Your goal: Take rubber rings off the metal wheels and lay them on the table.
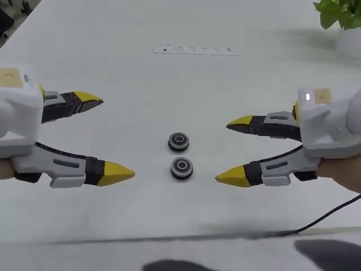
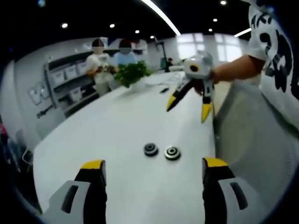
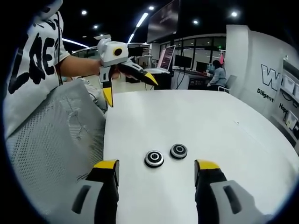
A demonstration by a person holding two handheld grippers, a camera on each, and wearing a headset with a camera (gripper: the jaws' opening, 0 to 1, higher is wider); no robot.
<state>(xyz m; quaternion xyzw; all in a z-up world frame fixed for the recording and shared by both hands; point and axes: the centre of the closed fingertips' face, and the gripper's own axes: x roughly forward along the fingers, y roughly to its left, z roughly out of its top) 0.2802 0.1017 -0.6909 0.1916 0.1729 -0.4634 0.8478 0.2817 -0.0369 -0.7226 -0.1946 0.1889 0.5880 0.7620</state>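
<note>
Desk (image 1: 113, 56), centre frame: two wheels, upper wheel (image 1: 179, 141) just above lower wheel (image 1: 181, 167), each black-rimmed. Left gripper (image 1: 117, 137) and right gripper (image 1: 223, 151) flank them, fingers spread wide, empty.

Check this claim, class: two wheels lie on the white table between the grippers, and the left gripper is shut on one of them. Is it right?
Not quite. The left gripper is open and holds nothing, as the head view shows; both wheels lie free on the white table between it and the right gripper.
</note>
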